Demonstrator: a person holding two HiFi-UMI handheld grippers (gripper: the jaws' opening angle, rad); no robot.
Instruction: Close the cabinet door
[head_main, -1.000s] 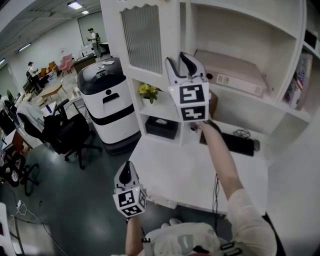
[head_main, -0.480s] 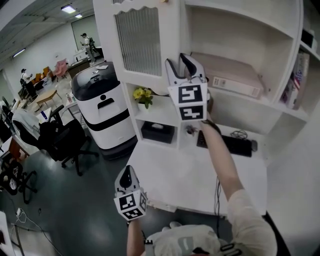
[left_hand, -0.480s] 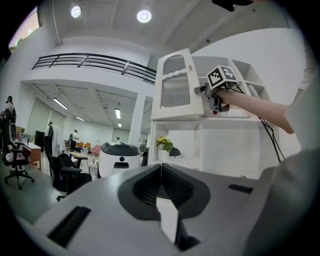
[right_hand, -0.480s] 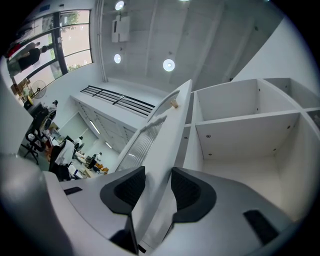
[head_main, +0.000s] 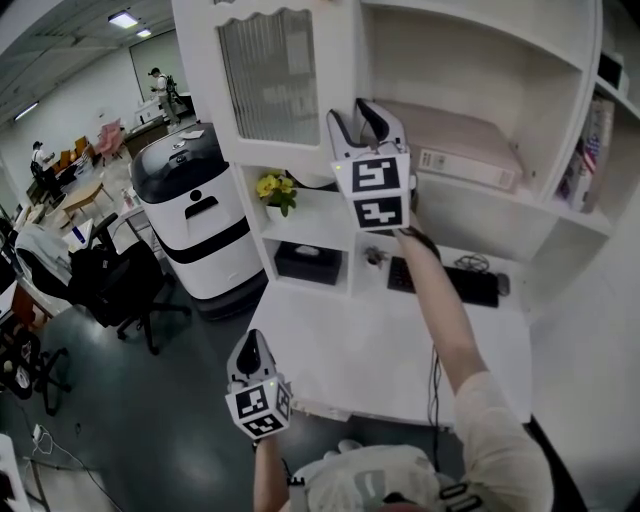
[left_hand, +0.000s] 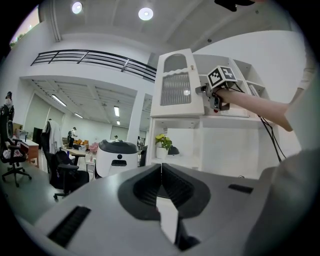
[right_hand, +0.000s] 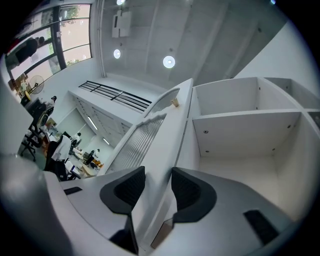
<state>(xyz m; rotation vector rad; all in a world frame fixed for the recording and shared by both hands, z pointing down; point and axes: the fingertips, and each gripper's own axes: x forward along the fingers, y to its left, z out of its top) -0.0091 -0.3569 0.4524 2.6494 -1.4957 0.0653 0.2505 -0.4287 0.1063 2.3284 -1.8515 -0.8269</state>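
Observation:
The white cabinet door (head_main: 270, 75), with a ribbed glass panel, stands open to the left of the bare upper compartment (head_main: 470, 60). My right gripper (head_main: 358, 118) is raised to the door's lower right edge. In the right gripper view its jaws (right_hand: 158, 180) straddle that edge (right_hand: 160, 135), with both pads against the panel. The left gripper view shows the door (left_hand: 176, 87) and the right gripper's marker cube (left_hand: 220, 76) from afar. My left gripper (head_main: 252, 345) hangs low in front of the desk, shut and holding nothing (left_hand: 161, 167).
A white desk (head_main: 340, 350) carries a keyboard (head_main: 445, 280). The lower shelf holds a yellow flower pot (head_main: 275, 190) and a black box (head_main: 305, 262). A white and black machine (head_main: 195, 215) and an office chair (head_main: 110, 280) stand at left. People are far off.
My right gripper has shifted slightly with the door edge between its jaws, and the door panel shows a little broader in the head view. The left gripper has hardly moved.

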